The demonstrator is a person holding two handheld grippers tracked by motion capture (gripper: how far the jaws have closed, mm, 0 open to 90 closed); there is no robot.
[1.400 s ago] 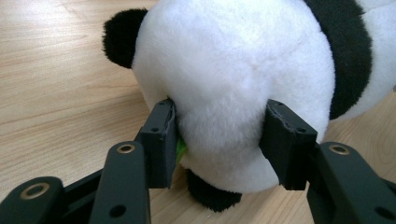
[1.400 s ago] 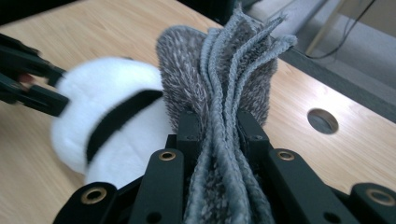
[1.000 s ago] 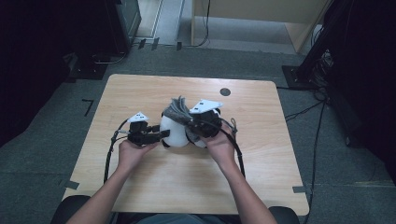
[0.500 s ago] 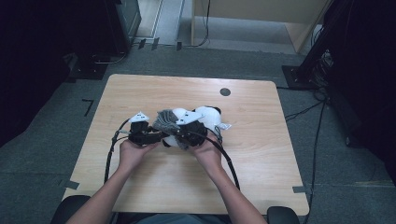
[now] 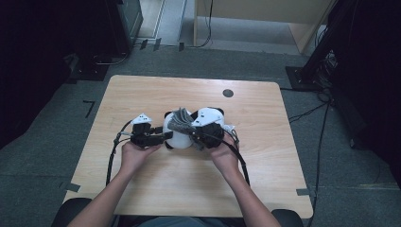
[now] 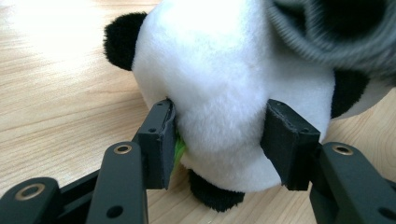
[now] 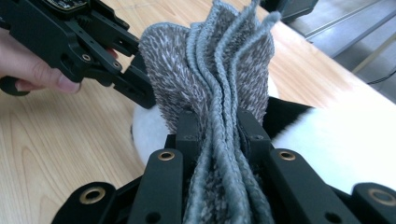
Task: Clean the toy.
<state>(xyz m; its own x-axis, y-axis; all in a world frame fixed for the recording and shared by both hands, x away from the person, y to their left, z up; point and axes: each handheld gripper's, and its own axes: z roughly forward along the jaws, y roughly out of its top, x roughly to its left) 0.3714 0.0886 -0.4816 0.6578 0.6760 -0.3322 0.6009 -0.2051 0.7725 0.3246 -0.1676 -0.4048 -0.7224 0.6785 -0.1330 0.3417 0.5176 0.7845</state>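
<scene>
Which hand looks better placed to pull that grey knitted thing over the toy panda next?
Probably the right: the right tool already pinches the grey knitted cloth, while the left tool steadies the plush panda.

Past the left gripper point(image 6: 219, 135), the panda toy point(image 6: 224, 84) runs off the top and right edges with its face unseen, while between the right gripper's jaws the grey knitted cloth point(image 7: 219, 93) hides most of it and leaves the frame below.

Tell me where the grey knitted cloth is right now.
The grey knitted cloth is pinched in the right gripper, bunched over the panda plush at mid-table.
</scene>
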